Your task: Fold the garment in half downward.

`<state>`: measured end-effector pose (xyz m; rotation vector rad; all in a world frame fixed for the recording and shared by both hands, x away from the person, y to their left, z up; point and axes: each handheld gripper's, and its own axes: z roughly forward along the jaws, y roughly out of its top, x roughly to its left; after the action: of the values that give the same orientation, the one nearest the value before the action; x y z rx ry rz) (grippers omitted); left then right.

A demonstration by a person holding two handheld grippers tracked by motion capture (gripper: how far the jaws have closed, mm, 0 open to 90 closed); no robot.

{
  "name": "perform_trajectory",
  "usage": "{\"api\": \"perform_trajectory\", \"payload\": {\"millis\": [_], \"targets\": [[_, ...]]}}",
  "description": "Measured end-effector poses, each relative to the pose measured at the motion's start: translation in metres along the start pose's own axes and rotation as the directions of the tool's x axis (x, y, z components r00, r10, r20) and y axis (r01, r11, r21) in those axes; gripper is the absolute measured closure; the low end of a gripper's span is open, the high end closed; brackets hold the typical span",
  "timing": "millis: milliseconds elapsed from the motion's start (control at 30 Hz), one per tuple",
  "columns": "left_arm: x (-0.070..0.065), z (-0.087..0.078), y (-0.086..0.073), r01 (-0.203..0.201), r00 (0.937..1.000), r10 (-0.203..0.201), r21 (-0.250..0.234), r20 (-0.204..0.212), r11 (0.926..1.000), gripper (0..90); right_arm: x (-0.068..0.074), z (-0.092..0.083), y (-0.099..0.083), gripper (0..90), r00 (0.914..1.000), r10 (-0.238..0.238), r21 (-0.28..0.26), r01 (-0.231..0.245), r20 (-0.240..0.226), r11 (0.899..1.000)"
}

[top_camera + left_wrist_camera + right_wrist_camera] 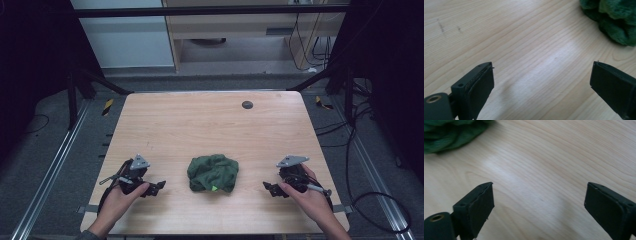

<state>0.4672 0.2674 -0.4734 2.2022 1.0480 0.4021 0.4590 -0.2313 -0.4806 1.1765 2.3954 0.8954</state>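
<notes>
A crumpled dark green cloth (213,173) lies bunched near the front middle of the wooden table (200,125). My left gripper (156,188) rests on the table to the cloth's left, held by a hand, jaws wide open and empty. In the left gripper view the gripper (541,75) has the cloth (614,17) at upper right, apart from the jaws. My right gripper (270,189) rests to the cloth's right, also open and empty. The right gripper view has that gripper (539,195) over bare wood, with the cloth (449,135) at upper left.
A small dark round disc (247,104) sits near the table's far edge. Black frame posts and cables stand around the table on the floor. Bare wood spreads behind the cloth.
</notes>
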Motion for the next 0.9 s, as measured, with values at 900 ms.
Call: {"api": "perform_trajectory", "payload": {"millis": [900], "targets": [[0.060, 0.028, -0.011, 0.163, 0.9748, -0.165, -0.027, -0.150, 0.9863, 3.9, -0.052, 0.043, 0.016, 8.6, 0.9958, 0.074, 0.010, -0.075, 0.054, 0.997]]}}
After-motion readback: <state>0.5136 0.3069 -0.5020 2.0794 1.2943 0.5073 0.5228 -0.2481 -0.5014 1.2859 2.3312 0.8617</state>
